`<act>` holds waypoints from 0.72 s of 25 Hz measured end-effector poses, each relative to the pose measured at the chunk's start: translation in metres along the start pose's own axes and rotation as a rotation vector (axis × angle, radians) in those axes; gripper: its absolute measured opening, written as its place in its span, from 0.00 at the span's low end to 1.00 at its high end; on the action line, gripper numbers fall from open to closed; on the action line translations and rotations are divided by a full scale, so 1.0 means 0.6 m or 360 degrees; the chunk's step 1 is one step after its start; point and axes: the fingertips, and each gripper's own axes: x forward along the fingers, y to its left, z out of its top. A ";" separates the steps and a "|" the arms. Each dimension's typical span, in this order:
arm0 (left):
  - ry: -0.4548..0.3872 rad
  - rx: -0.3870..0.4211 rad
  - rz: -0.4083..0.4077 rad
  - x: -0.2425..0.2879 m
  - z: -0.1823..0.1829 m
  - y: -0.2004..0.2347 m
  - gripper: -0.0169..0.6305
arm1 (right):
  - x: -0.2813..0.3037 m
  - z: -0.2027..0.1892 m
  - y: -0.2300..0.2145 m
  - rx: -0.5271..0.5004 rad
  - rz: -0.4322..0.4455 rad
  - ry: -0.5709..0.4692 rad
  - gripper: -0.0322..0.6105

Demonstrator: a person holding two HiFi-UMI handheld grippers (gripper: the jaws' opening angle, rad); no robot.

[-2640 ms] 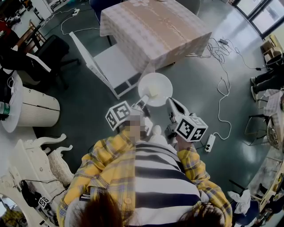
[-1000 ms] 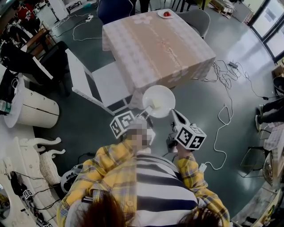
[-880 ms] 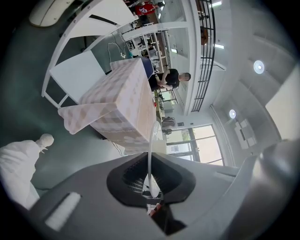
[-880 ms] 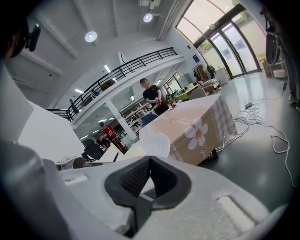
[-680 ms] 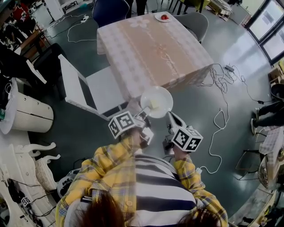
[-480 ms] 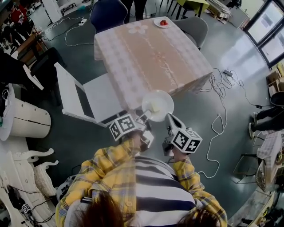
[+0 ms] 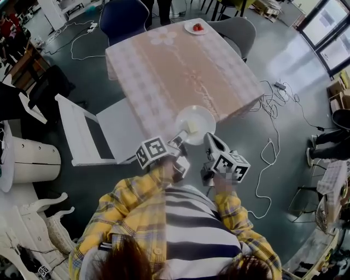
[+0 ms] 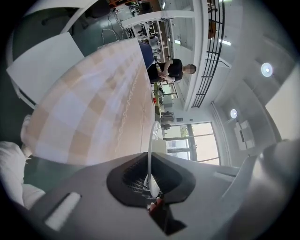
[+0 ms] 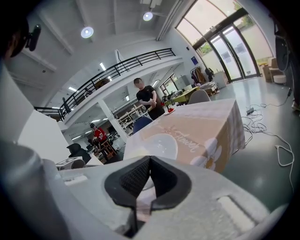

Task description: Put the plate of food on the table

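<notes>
A white plate [image 7: 197, 121] with a pale yellow piece of food [image 7: 192, 127] hangs level at the near edge of the table [image 7: 175, 65], which wears a pink-beige checked cloth. My left gripper [image 7: 182, 135] is shut on the plate's near rim. In the left gripper view the plate [image 8: 150, 150] shows edge-on as a thin white line running into the left gripper [image 8: 150, 182]. My right gripper [image 7: 208, 140] is beside the plate on its right, shut and holding nothing. The right gripper view shows the plate [image 9: 159, 145] past the right gripper [image 9: 149, 165].
A second small plate with red food [image 7: 195, 27] sits at the table's far edge. A white chair [image 7: 95, 134] stands at the left of the table, a grey chair [image 7: 239, 30] and a blue chair [image 7: 123, 16] beyond it. Cables [image 7: 273, 142] lie on the floor at the right.
The person has walked toward the table with the plate held in the left gripper. The table now lies just ahead, and the plate reaches its near edge. Both grippers keep their grip state.
</notes>
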 end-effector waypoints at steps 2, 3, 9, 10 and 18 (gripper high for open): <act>0.0011 -0.0002 0.0004 0.016 0.012 0.000 0.04 | 0.015 0.010 -0.006 0.0005 -0.0011 -0.0008 0.05; 0.0014 -0.0004 0.0008 0.023 0.017 0.000 0.04 | 0.021 0.015 -0.009 0.0007 -0.0019 -0.0011 0.05; 0.0035 0.0002 0.0023 0.060 0.034 -0.009 0.04 | 0.044 0.042 -0.033 0.0020 -0.0059 -0.0009 0.05; 0.0031 0.0011 0.0020 0.068 0.038 -0.013 0.04 | 0.049 0.047 -0.037 0.0020 -0.0058 -0.0008 0.05; -0.0038 0.0040 0.0052 0.148 0.070 -0.023 0.04 | 0.106 0.096 -0.084 0.0009 -0.0003 0.0037 0.05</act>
